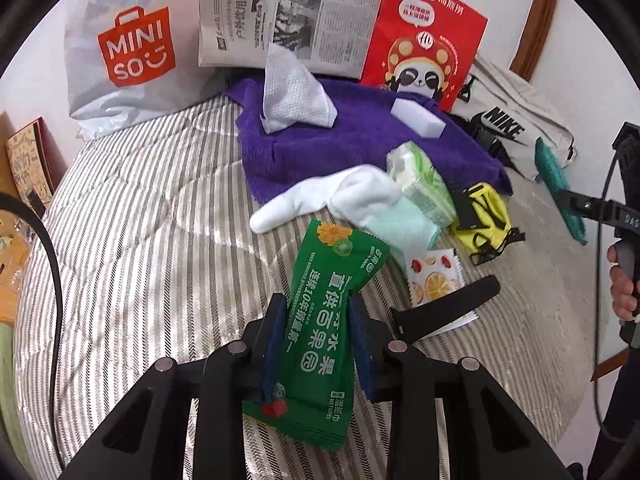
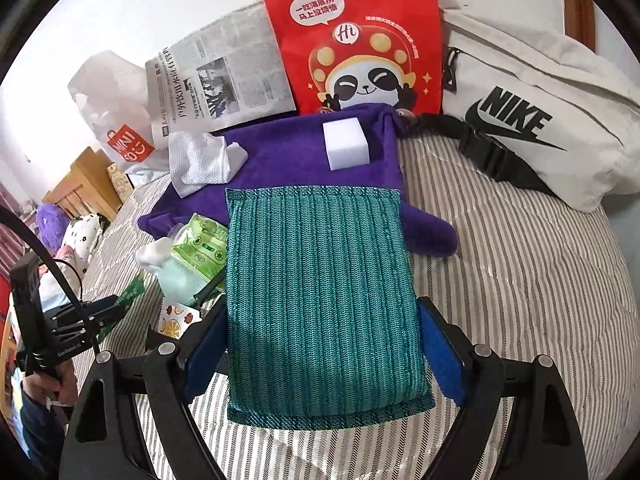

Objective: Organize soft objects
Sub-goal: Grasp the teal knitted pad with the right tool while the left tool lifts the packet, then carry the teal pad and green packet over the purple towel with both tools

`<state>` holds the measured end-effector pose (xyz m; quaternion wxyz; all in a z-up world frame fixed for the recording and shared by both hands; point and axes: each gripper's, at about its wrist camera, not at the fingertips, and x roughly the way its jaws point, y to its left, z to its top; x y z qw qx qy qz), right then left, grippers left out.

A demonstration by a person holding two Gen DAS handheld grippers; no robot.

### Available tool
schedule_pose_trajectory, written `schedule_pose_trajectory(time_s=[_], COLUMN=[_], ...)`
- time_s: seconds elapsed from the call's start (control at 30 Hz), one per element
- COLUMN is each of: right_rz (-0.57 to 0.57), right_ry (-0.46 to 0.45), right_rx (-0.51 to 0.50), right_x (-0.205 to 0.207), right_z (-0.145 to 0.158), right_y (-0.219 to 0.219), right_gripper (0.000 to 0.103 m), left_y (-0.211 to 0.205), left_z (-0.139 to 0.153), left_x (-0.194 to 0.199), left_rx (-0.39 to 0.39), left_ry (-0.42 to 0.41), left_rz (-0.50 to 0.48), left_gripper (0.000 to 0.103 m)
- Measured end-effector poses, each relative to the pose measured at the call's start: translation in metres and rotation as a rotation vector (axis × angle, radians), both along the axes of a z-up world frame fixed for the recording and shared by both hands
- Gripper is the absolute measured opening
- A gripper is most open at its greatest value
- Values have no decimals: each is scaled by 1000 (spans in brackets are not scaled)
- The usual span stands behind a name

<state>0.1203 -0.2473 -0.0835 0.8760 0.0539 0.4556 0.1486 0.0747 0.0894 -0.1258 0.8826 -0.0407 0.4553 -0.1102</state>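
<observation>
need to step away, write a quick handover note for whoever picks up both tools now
Left tool: shut on the green wipes pack, held above the bed.
Right tool: shut on the teal pad, also lifted.
On the purple towel: white sponge and tissue. In front of it: white sock, green tissue pack, fruit sachet, yellow pouch.
Bags stand at the back: Miniso bag, red bag.
Done: two items picked up. Left: place them, then sort the rest.

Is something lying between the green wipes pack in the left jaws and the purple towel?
Yes. A white sock, a green tissue pack and a mint cloth lie between the wipes pack and the towel.
</observation>
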Motion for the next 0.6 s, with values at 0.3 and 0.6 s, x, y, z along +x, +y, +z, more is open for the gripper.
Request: schedule_pose_trajectory(time_s=[0.3, 0.6], right_rz=[-5, -27], right_ry=[-16, -21], right_rx=[-20, -14], right_x=[7, 42], right_z=[10, 19], right_y=[7, 13], right_gripper=[87, 87], left_y=[3, 1], left_z=[33, 57], left_x=[-2, 30], left_rx=[-25, -23], left_ry=[-57, -90], left_rz=[-15, -23], left_gripper=[29, 29])
